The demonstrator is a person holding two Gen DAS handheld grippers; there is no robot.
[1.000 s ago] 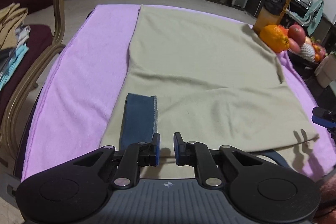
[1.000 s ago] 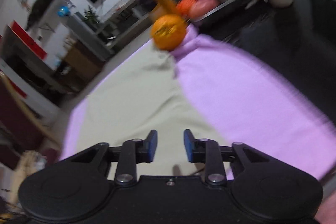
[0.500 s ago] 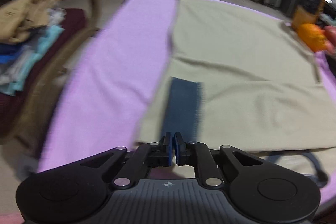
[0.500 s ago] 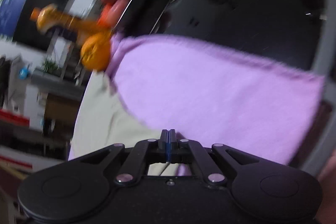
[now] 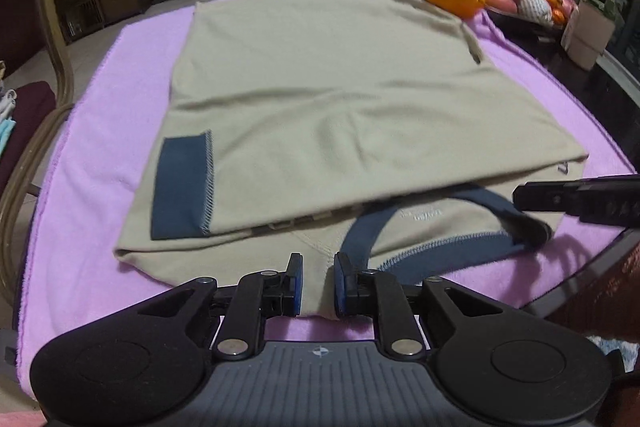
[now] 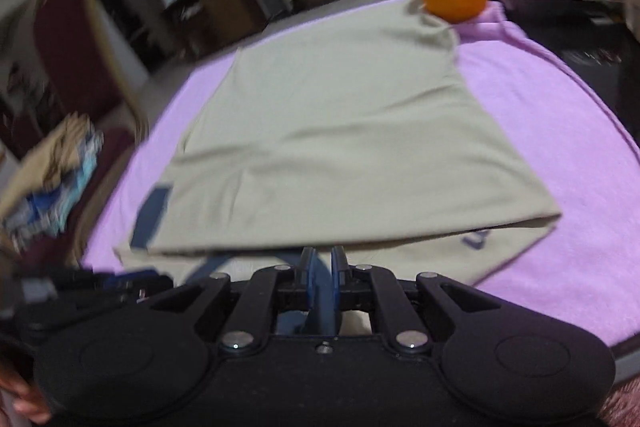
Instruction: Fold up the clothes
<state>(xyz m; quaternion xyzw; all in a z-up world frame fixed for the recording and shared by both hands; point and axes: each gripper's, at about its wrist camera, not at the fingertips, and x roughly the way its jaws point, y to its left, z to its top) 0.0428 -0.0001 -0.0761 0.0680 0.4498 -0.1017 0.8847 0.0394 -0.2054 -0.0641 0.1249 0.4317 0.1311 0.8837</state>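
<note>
Going left to right: our left tongs (image 5: pixel 317 279), pinched shut on the blue cuff (image 5: pixel 182 187) half a second ago, now stand open over the near hem of the beige shirt (image 5: pixel 340 99), so we judge that sleeve laid in and let go; the shirt lies flat on the purple towel (image 5: pixel 100 131) on the table; our right tongs (image 6: pixel 320 279) have swung back and grip the blue collar (image 5: pixel 400 223); small print by the collar is too blurred to read.
</note>
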